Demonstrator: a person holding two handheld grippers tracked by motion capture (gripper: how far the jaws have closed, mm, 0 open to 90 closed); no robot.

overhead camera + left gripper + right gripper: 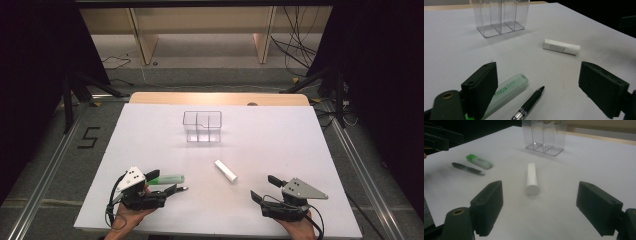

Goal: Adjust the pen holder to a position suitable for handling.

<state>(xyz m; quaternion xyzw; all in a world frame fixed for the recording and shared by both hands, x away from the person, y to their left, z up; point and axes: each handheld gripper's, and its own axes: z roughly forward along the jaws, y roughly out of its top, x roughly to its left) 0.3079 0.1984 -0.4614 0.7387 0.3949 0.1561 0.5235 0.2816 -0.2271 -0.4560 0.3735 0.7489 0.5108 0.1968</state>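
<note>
Two hands reach in from the table's near edge, each holding a gripper low over the surface; the left gripper and the right gripper both have jaws spread wide, gripping nothing

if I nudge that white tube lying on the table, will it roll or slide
The white tube is a smooth cylinder lying on its side on the flat table, so it would probably roll sideways. It looks rigid and likely light.

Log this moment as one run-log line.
left gripper: open, over highlighter | right gripper: open, empty | white tube: on table, untouched
</note>
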